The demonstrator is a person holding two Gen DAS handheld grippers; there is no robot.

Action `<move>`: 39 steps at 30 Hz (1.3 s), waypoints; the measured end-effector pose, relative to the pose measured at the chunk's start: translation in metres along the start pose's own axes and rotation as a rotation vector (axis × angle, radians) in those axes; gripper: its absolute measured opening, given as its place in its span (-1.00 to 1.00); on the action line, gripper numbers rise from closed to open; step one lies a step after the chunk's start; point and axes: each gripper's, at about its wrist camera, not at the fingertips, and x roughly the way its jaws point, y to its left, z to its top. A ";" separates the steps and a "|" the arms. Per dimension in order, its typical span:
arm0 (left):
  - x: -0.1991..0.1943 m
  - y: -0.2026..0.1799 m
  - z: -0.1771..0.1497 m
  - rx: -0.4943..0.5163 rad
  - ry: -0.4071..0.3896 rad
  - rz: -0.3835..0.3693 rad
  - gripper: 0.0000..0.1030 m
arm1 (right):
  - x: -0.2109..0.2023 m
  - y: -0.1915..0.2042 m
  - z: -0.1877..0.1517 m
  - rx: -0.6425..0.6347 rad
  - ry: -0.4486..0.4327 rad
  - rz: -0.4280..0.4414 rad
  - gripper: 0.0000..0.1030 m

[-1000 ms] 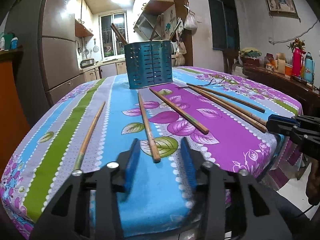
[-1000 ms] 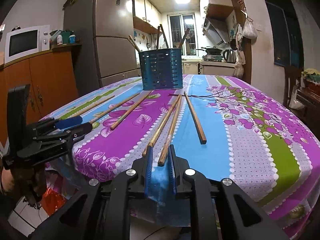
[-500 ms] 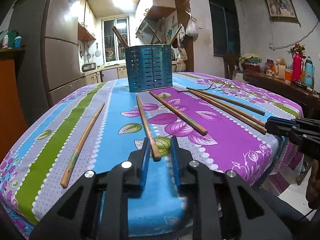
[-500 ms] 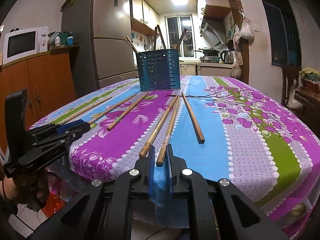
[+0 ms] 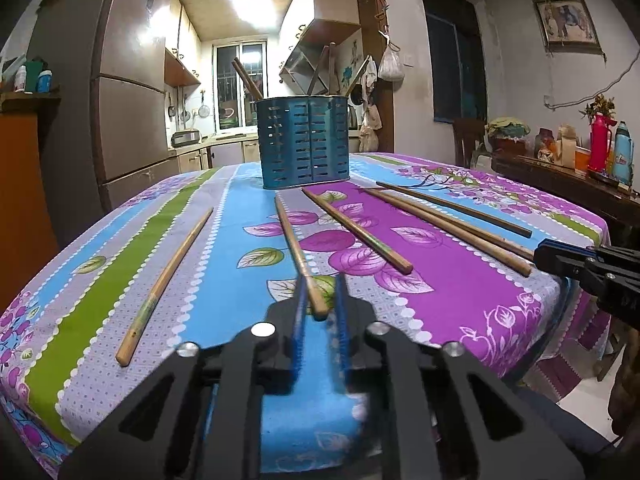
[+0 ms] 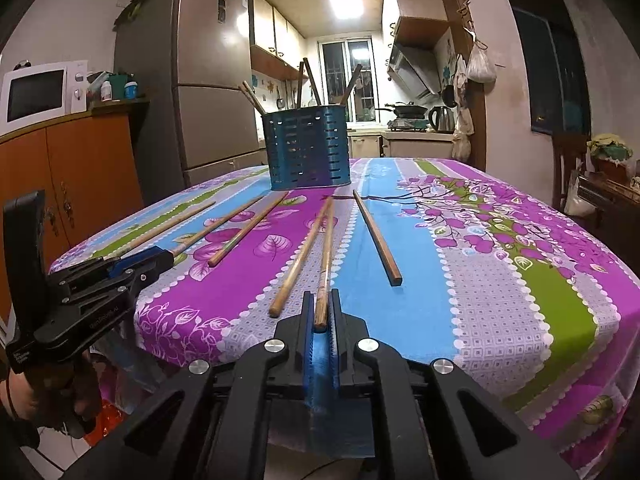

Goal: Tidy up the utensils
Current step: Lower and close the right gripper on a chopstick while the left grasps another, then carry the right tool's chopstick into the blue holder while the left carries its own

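Several wooden chopsticks lie on the flowered tablecloth (image 5: 460, 292) in front of a blue slotted utensil holder (image 5: 303, 142), which holds a few chopsticks upright. My left gripper (image 5: 319, 300) has its blue pads closed around the near end of one chopstick (image 5: 294, 246). My right gripper (image 6: 320, 306) is shut on the near end of another chopstick (image 6: 326, 248). The holder also shows in the right wrist view (image 6: 306, 148). Each gripper shows in the other's view, the right one (image 5: 560, 262) and the left one (image 6: 132, 262), at the table's near edge.
Loose chopsticks lie left (image 5: 168, 276) and right (image 5: 356, 230) of the left gripper, and beside the right gripper (image 6: 300, 260), (image 6: 376, 238). A fridge (image 6: 200, 92) and an orange cabinet (image 6: 60, 168) stand left; a side table with flasks (image 5: 600, 148) stands right.
The left gripper has closed from wide open onto the chopstick's near end. The right gripper has stayed shut on its chopstick. Both have moved slightly lower and closer to the table.
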 end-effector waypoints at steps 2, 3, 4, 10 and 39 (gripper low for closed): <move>0.000 0.000 0.001 -0.011 0.003 0.000 -0.83 | -0.002 0.000 0.002 -0.003 -0.006 -0.001 -0.85; 0.000 0.001 0.001 -0.011 0.003 0.001 -0.84 | -0.002 0.000 0.003 -0.004 -0.008 0.000 -0.85; 0.000 0.002 0.001 -0.012 0.004 0.001 -0.86 | -0.003 0.000 0.004 -0.005 -0.011 0.001 -0.85; -0.009 0.002 0.013 -0.013 -0.027 -0.004 -0.88 | -0.017 0.002 0.018 -0.037 -0.052 0.001 -0.85; -0.006 -0.001 0.159 0.059 -0.278 -0.045 -0.90 | -0.015 -0.014 0.172 -0.179 -0.218 0.099 -0.86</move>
